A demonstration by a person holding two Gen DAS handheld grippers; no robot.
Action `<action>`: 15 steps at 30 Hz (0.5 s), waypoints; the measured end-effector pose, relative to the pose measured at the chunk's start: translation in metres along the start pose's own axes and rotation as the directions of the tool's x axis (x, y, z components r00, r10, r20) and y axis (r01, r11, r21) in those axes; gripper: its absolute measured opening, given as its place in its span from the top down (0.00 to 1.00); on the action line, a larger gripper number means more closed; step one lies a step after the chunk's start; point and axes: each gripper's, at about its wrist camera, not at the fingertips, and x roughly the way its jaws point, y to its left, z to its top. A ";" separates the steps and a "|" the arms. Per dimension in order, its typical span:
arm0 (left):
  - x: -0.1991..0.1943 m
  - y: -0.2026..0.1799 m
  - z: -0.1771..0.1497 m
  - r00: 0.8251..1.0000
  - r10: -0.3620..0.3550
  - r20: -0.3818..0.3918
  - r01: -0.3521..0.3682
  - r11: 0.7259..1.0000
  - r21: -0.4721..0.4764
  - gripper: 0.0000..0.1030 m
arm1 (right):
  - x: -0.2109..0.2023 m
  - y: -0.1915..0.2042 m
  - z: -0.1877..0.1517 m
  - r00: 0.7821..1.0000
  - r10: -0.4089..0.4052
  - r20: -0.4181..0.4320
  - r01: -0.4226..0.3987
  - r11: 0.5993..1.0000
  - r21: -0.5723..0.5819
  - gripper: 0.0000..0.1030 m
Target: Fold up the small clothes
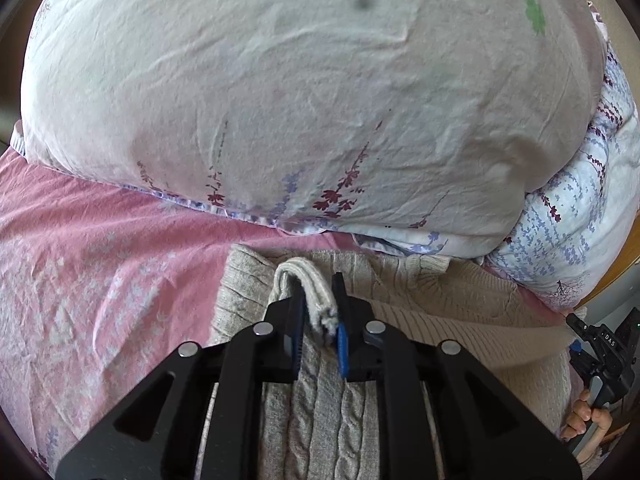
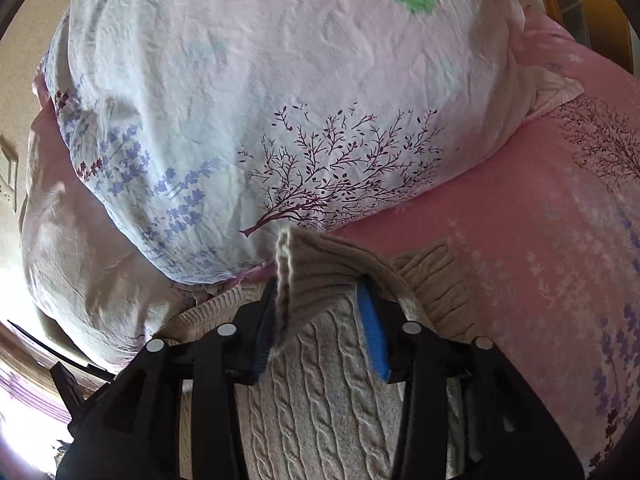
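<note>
**Sweater edge caught at both ends on the bed**

You are working a beige cable-knit sweater (image 1: 316, 412) lying on the pink bedsheet (image 1: 100, 256), just in front of a bundled floral duvet (image 1: 280, 92). Your left tongs (image 1: 320, 312) are standing slightly apart around a folded ribbed edge (whether the pads are pressing is unclear). Your right tongs (image 2: 320, 320) are spread wider, with a raised fold between them.

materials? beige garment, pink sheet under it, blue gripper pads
Beige sweater: looks like a chunky yarn knit, wool or acrylic, with raised cable braids, ribbed edges and a fuzzy matte surface.
Pink sheet: thin woven fabric, likely cotton or a blend; fine creases, matte, printed pale flowers.
Blue pads on the right gripper: probably rubber or soft plastic; ridged face, saturated colour. Can't confirm.
</note>
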 end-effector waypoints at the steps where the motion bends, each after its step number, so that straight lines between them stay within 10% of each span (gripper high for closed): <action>1: -0.001 0.000 0.000 1.000 -0.009 -0.003 0.009 1.000 -0.007 0.78 | 0.000 0.000 0.001 1.000 0.001 0.000 -0.001 1.000 0.007 0.53; 5: -0.018 0.003 0.000 1.000 0.016 0.023 -0.016 1.000 -0.001 0.57 | -0.015 0.003 -0.002 1.000 -0.005 0.024 0.005 1.000 -0.019 0.51; 15: -0.060 0.040 -0.039 0.999 -0.025 -0.022 0.026 0.999 0.026 0.58 | -0.085 -0.030 -0.040 0.994 -0.106 0.029 0.109 0.985 -0.131 0.52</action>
